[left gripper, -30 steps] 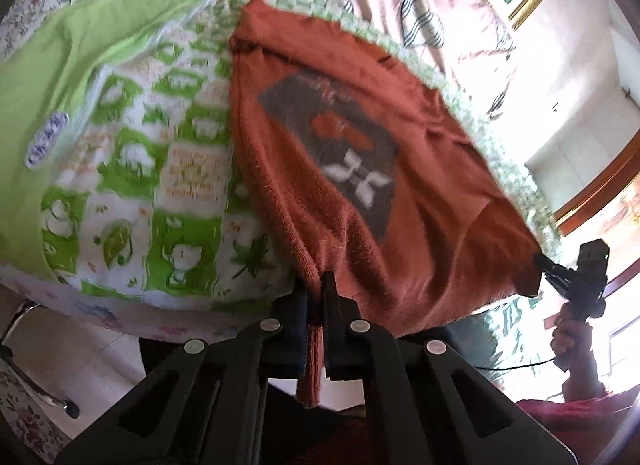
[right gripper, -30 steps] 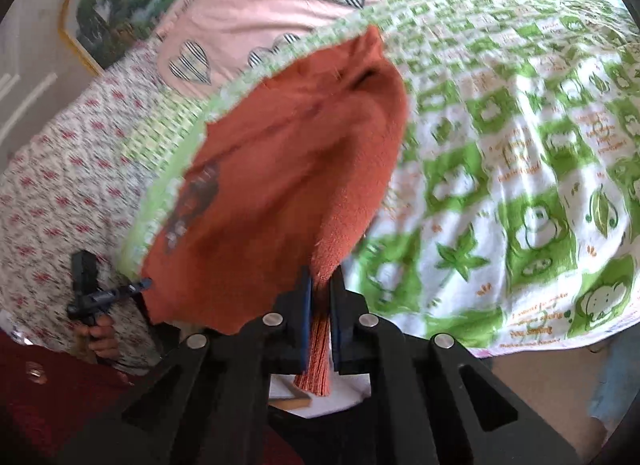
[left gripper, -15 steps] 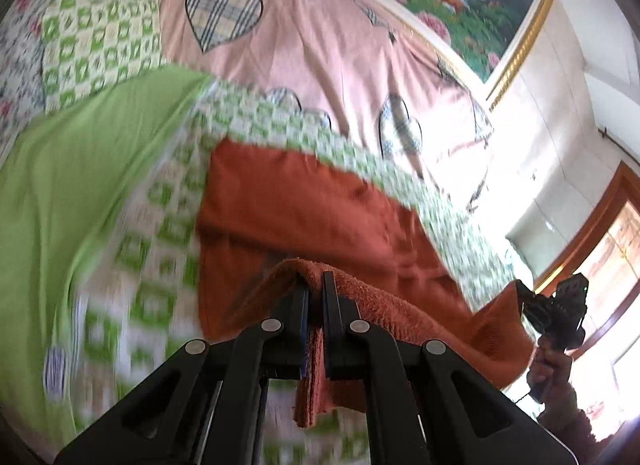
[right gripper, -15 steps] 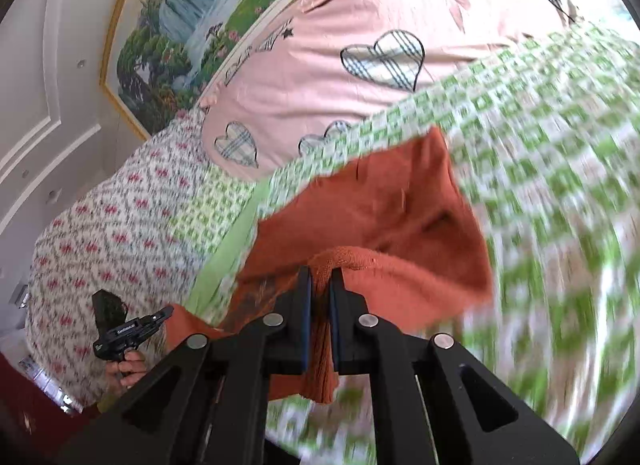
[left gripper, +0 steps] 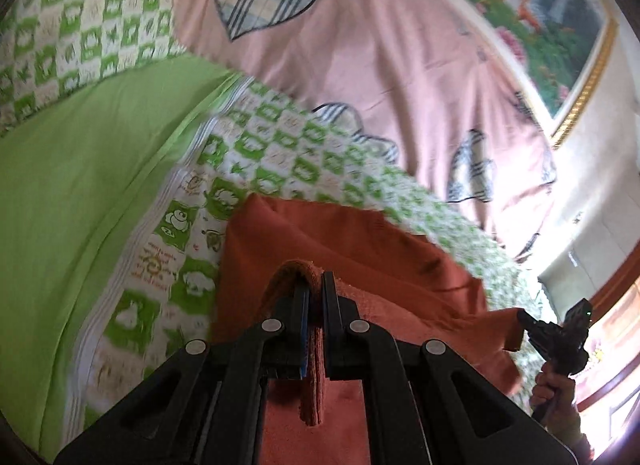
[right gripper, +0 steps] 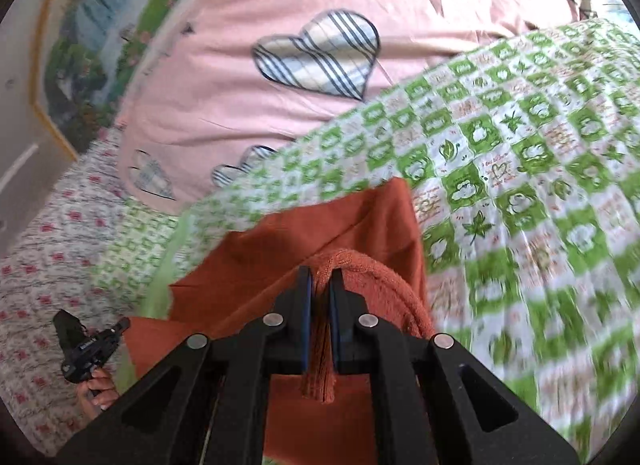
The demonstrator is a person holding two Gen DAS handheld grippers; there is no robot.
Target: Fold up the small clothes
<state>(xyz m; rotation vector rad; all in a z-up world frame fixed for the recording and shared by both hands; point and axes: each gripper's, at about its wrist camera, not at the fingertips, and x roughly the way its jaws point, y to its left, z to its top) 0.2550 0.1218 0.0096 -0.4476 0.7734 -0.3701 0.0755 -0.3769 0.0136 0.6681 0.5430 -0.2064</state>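
A rust-orange garment [left gripper: 340, 241] lies on the green-and-white patterned bedspread [left gripper: 280, 153]. My left gripper [left gripper: 315, 285] is shut on one bottom corner of it, and the pinched edge hangs down between the fingers. My right gripper [right gripper: 319, 281] is shut on the other bottom corner of the same garment [right gripper: 320, 225]. Both hold the near hem raised and carried over the far part, so the garment is doubled over. Its printed front is hidden. The right gripper also shows in the left wrist view [left gripper: 524, 319], and the left gripper in the right wrist view [right gripper: 124, 323].
A pink quilt with plaid hearts [left gripper: 360, 45] is piled at the head of the bed, also in the right wrist view [right gripper: 280, 85]. A plain green sheet [left gripper: 80, 185] lies to the left. A framed landscape painting [left gripper: 552, 17] hangs on the wall behind.
Both grippers have lifted the near hem and carried it forward over the garment toward the head of the bed. The flat garment with its grey print is now folded over, print hidden.
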